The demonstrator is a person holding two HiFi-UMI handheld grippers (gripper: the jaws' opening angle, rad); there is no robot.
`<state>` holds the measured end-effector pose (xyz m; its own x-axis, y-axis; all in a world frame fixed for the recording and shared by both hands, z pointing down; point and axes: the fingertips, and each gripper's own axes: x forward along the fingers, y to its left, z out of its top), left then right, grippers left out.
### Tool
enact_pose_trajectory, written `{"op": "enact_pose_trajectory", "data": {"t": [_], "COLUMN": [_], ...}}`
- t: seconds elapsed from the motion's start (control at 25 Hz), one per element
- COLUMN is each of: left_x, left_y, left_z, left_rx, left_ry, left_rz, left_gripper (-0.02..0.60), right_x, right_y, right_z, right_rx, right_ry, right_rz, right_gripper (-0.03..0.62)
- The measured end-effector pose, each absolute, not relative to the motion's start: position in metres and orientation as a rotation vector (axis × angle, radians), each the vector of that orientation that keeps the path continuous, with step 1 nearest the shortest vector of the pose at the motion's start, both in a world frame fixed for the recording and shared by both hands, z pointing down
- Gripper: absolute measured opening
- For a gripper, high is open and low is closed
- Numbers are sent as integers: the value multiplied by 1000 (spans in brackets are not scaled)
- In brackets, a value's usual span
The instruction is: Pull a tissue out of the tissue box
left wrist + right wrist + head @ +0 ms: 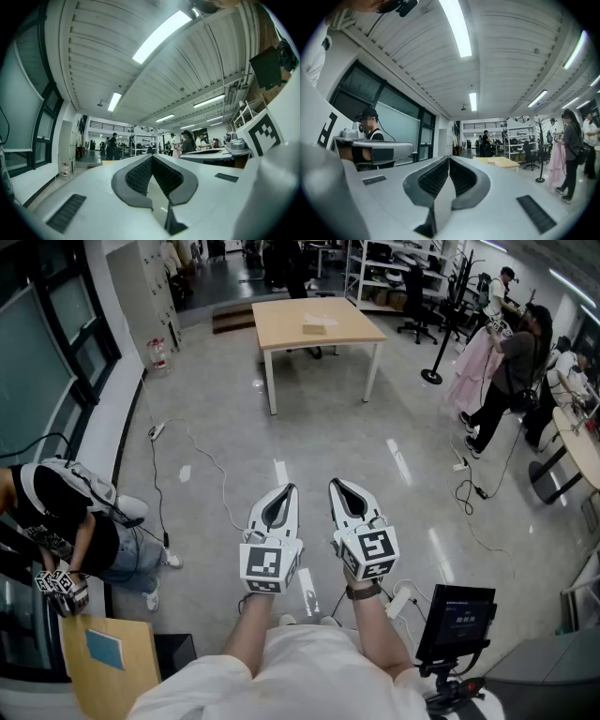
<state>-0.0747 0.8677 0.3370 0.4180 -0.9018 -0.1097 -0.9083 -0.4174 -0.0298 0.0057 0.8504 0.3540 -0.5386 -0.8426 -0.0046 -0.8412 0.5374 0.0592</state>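
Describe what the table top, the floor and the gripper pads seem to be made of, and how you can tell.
Table top: pale wood or wood-look laminate, matte, with an even tan colour. Floor: grey and polished, probably sealed concrete or resin; it mirrors the ceiling lights. Gripper pads: dark with a ribbed texture, likely rubber.

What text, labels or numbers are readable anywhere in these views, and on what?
No words or numbers can be read.
Screen, lower right of the head view: pale lines of text, too small to read.
Marker cubes: black-and-white square patterns only, no letters.
Box on the far table: too small to show any print.
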Motion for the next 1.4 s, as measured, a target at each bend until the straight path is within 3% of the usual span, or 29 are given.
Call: {"op": "enact_pose_trajectory", "data": {"t": [0.4, 0.64, 0.92, 1.4], "left_x": [-109, -95, -117, -25], "left_y": [872, 876, 825, 675], "left_z": [349, 373, 395, 353], "left_rx": [-2605, -2694, -2709, -2618], "left_ry": [1663, 1685, 1741, 1646], "left_rz": [137, 141, 183, 236], "left_gripper": [-11, -11, -11, -11], "right_x": [-25, -21, -46, 49], "right_y": [858, 869, 816, 657], "right_z": [351, 373, 403, 375], "right_rx": [1490, 1464, 1397, 1420], "right_ry": [-2725, -2686, -2715, -2721], "right_rz": [-99, -6, 20, -66], "right_gripper": [11, 11, 11, 11]}}
